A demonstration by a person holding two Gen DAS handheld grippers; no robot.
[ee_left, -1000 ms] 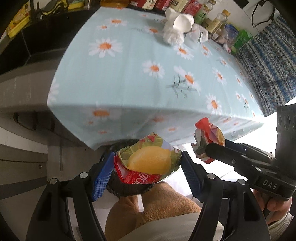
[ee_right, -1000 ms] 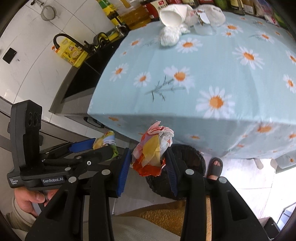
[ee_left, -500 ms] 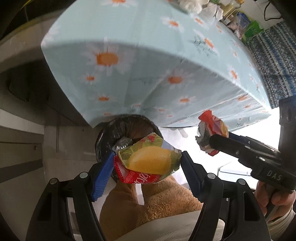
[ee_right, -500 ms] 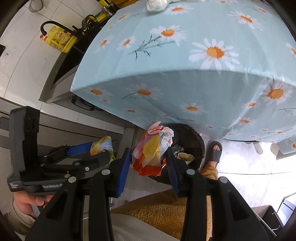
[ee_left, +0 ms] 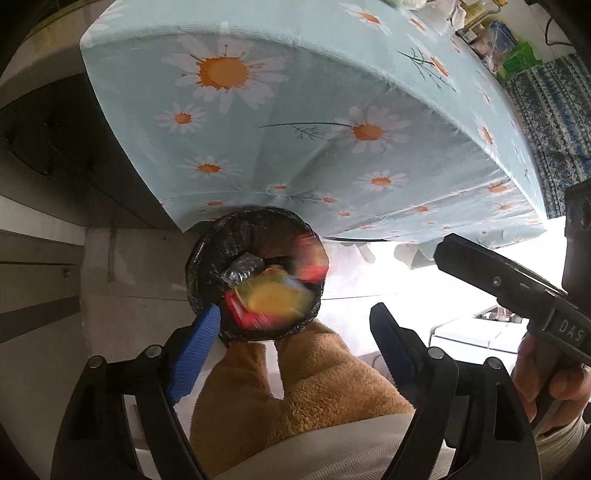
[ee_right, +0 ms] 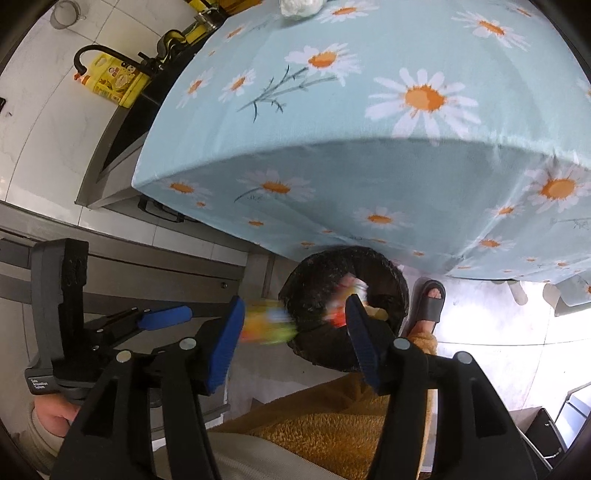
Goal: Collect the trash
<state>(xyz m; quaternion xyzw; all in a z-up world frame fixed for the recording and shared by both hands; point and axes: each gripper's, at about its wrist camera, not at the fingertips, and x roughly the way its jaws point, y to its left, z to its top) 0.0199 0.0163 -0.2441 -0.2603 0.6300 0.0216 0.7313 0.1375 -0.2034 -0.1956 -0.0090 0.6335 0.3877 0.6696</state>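
Observation:
A round bin lined with a black bag [ee_left: 207,269] stands on the floor below the table's edge; it also shows in the right wrist view [ee_right: 314,273]. My left gripper [ee_left: 291,325] is open and empty above it. The yellow lemon wrapper [ee_left: 273,299] is blurred, falling over the bin, and shows in the right wrist view [ee_right: 267,326] too. My right gripper [ee_right: 295,325] is open and empty. The red and white wrapper [ee_right: 345,295] is blurred inside the bin and shows in the left wrist view [ee_left: 312,260].
The table with a light blue daisy cloth [ee_left: 314,110] overhangs the bin. White crumpled paper [ee_right: 299,5] lies at its far end. My knees in tan fleece [ee_left: 295,387] and a sandalled foot [ee_right: 430,301] are beside the bin. A yellow oil jug [ee_right: 110,79] stands on the counter.
Both grippers opened over the bin and let go of their wrappers, which now fall into it. Both views tilted further down towards the bin.

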